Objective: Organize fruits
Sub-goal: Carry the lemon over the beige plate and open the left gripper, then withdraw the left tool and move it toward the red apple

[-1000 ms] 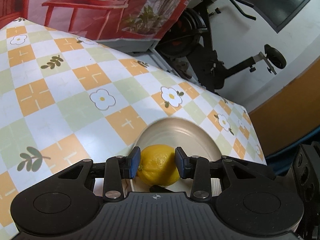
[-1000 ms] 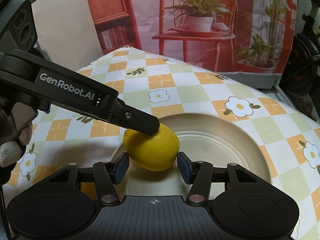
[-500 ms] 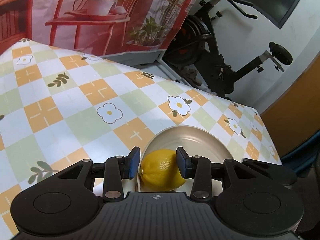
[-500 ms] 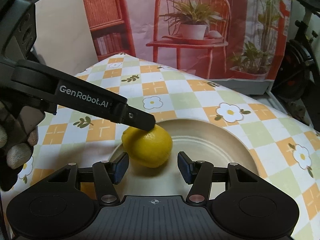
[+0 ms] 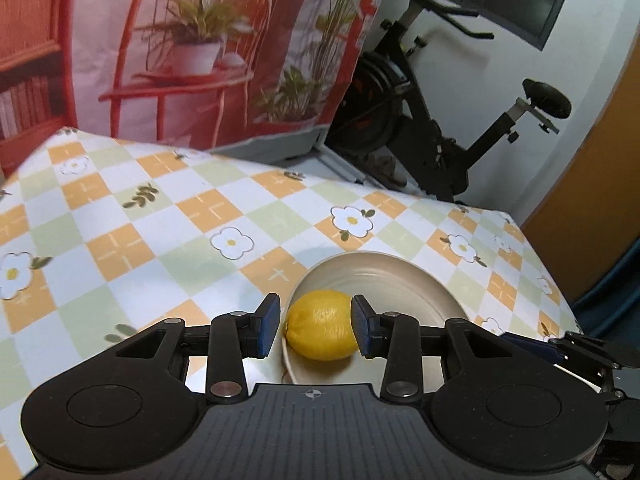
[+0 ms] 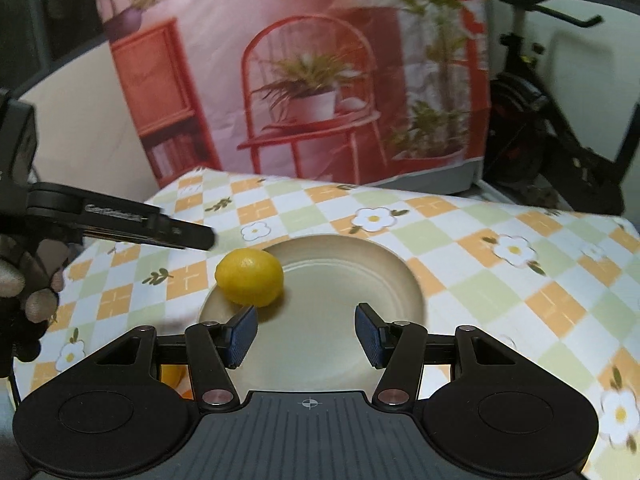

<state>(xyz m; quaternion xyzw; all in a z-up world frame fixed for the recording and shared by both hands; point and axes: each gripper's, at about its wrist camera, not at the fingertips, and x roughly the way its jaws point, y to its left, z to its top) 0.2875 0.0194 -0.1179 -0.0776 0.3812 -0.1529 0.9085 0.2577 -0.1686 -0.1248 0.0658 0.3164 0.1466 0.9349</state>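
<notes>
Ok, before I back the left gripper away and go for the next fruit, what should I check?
1. Lemon on plate: ok, though it sits at the left edge.
2. Left gripper open and clear of the lemon: ok, the right wrist view shows a gap.
3. Right gripper open and empty: ok.
4. Lemon settled: cannot tell.
5. Next fruit located: cannot tell, a yellow shape is mostly hidden.

No legible text anywhere.
</notes>
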